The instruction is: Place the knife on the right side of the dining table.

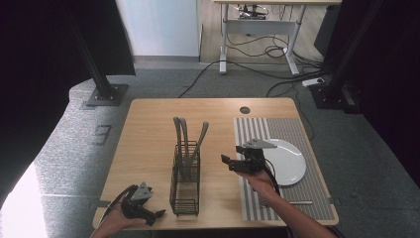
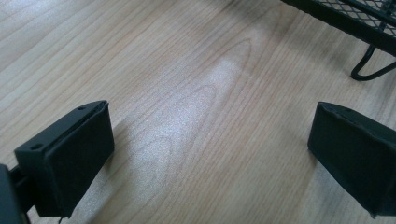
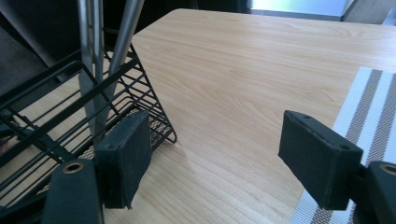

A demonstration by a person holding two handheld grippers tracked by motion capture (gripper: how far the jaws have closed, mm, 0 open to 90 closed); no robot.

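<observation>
Two open hand-held grippers flanking wire caddy (image 1: 185, 177).

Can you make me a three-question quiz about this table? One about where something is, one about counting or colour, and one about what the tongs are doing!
1. Where is the white plate?
A. on the striped placemat
B. inside the wire caddy
C. on the floor

2. How many utensil handles stick up from the caddy?
A. one
B. three
C. six

3. What are the right tongs doing?
A. squeezing a fork
B. open with nothing between them
C. clamped on the plate

Answers: 1 A, the high view shows the plate lying on the placement of stripes at the table's right. 2 B, three metal handles rise above the black wire. 3 B, the right gripper view shows bare wood between the two pads.
</observation>
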